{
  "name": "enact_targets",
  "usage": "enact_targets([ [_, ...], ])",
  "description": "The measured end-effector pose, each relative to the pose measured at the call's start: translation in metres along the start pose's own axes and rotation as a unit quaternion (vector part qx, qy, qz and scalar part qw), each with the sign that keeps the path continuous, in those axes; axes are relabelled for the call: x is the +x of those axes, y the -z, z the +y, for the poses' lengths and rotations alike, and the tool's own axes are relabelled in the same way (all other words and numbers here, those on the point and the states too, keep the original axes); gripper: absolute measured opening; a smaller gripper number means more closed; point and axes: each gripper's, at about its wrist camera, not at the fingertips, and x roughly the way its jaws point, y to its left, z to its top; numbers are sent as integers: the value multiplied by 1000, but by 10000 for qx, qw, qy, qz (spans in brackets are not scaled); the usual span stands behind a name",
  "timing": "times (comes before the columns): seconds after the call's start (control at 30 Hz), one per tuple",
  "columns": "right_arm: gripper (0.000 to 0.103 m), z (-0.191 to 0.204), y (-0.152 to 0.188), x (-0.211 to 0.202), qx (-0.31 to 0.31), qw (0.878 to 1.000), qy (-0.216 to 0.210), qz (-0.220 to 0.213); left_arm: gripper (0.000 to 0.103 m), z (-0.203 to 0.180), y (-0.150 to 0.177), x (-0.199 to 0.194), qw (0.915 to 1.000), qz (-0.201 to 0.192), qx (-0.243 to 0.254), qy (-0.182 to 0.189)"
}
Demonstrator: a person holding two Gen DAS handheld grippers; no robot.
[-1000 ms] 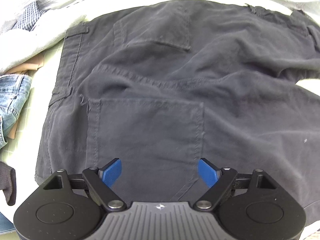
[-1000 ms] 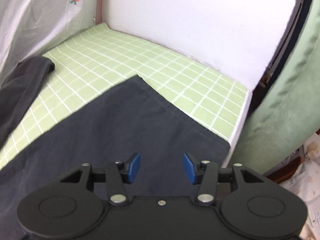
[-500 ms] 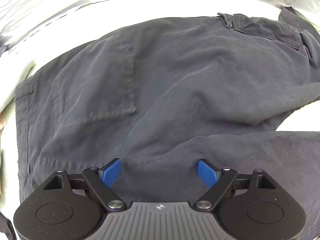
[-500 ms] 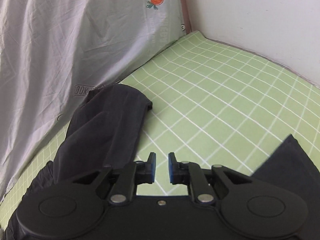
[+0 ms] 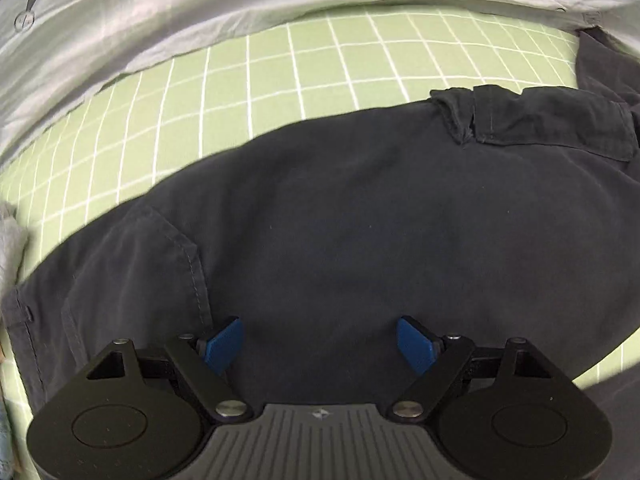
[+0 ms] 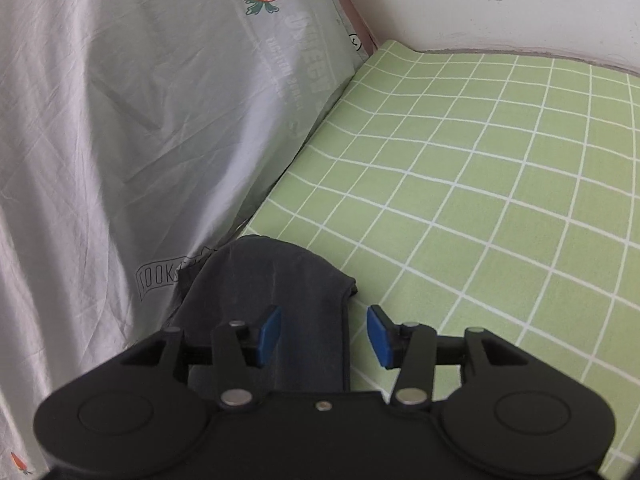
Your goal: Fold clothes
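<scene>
One dark trousers (image 5: 360, 220) on green grid sheet (image 5: 280, 72); L gripper (image 5: 320, 344) jaws wide, empty; R gripper (image 6: 323, 334) opening, empty.

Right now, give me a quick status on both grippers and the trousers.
Left gripper open above the dark trousers, holding nothing. Right gripper opening over the trouser leg end, not gripping. Nothing in the way on the green checked sheet.
</scene>
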Motion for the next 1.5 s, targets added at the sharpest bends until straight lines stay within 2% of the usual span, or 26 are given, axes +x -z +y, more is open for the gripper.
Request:
enact_targets([
  [0.1, 47, 3, 3, 11, -137, 9999, -64, 49, 85, 7, 10, 2, 9986, 57, -499, 145],
  [0.2, 40, 11, 5, 17, -359, 9993, -49, -47, 89, 8, 15, 2, 9982, 9, -593, 104],
  [0.3, 4, 14, 8, 20, -385, 9992, -102, -60, 94, 4, 16, 1, 9985, -22, -546, -27],
  [0.37, 3, 15, 9, 10, -403, 9982, -426, -99, 98, 3, 17, 2, 9985, -59, -537, -81],
  [0.4, 3, 18, 10, 1, -563, 9972, -447, -212, 99, 4, 19, 2, 9982, -85, -592, -76],
  [0.5, 3, 31, 17, -56, -1428, 9845, -180, -1004, 99, 9, 25, 2, 9964, -153, -835, -4],
  [0.57, 3, 35, 23, -97, -1888, 9698, -13, -1544, 100, 8, 29, 1, 9960, -232, -864, -15],
  [0.6, 3, 34, 27, -114, -2086, 9623, 161, -1740, 100, 8, 31, 1, 9958, -245, -880, -35],
  [0.7, 3, 14, 42, -128, -2627, 9424, 1091, -1762, 101, 7, 36, 0, 9956, -246, -905, -50],
  [0.77, 3, -17, 45, -113, -2356, 9525, 1540, -1163, 101, 6, 37, 0, 9954, -252, -919, -51],
  [0.83, 3, -50, 45, -105, -1651, 9706, 1636, -631, 101, 6, 39, -1, 9955, -252, -915, -54],
  [0.9, 3, -65, 46, -110, -1315, 9766, 1590, -599, 101, 6, 39, -1, 9955, -236, -913, -51],
  [0.97, 3, -64, 44, -131, -1185, 9787, 1358, -985, 101, 15, 32, 1, 9957, -200, -906, -39],
  [1.03, 3, -58, 45, -142, -1280, 9756, 1370, -1139, 101, 16, 32, 2, 9956, -184, -917, -37],
  [1.1, 3, -64, 49, -127, -1535, 9698, 1719, -796, 102, 16, 35, 2, 9955, -202, -929, -32],
  [1.13, 4, -72, 48, -119, -1462, 9699, 1853, -598, 103, 16, 35, 2, 9955, -213, -928, -31],
  [1.2, 6, -83, 49, -122, -1068, 9756, 1836, -549, 103, 15, 34, 3, 9955, -220, -918, -33],
  [1.23, 13, -88, 49, -123, -872, 9779, 1823, -532, 103, 15, 33, 4, 9955, -218, -925, -37],
  [1.27, 19, -92, 46, -127, -690, 9800, 1754, -631, 103, 14, 33, 4, 9953, -217, -942, -44],
  [1.3, 37, -102, 40, -129, -389, 9842, 1593, -671, 103, 14, 32, 5, 9952, -221, -952, -52],
  [1.33, 41, -111, 35, -132, -86, 9872, 1427, -706, 103, 13, 32, 6, 9951, -230, -956, -57],
  [1.4, 39, -134, 24, -128, 574, 9909, 1019, -673, 103, 13, 34, 5, 9952, -241, -949, -52],
  [1.5, 40, -154, 13, -120, 1441, 9850, 614, -729, 103, 14, 34, 4, 9952, -226, -947, -47],
])
